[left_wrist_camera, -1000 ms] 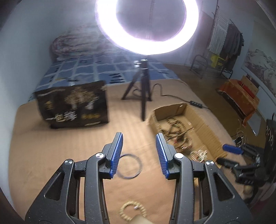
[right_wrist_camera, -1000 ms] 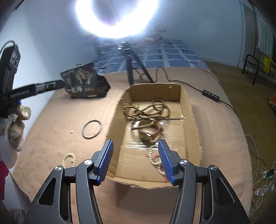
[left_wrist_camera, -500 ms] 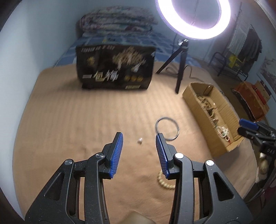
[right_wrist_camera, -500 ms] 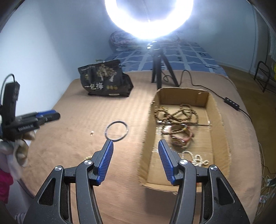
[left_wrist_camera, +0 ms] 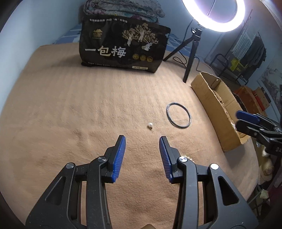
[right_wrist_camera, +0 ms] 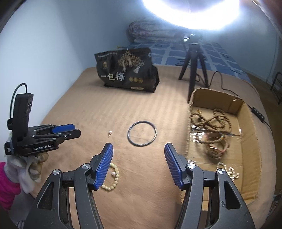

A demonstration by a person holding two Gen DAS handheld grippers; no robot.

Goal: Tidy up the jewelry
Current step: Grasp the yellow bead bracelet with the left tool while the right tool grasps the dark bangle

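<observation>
Both empty, the left claw (left_wrist_camera: 142, 139) has swung over the pearl earring (left_wrist_camera: 150, 125) at frame centre, while the right claw (right_wrist_camera: 138, 147), just spreading wider, faces the black bangle (right_wrist_camera: 142, 133).

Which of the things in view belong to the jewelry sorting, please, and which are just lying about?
Part of the job:
- dark bangle
- pearl earring
- cream bead bracelet
- cardboard box holding bead strings
- left tongs and right tongs, both open, nothing between them

Just lying about:
- black snack bag
- ring light tripod
- folded quilt
</observation>
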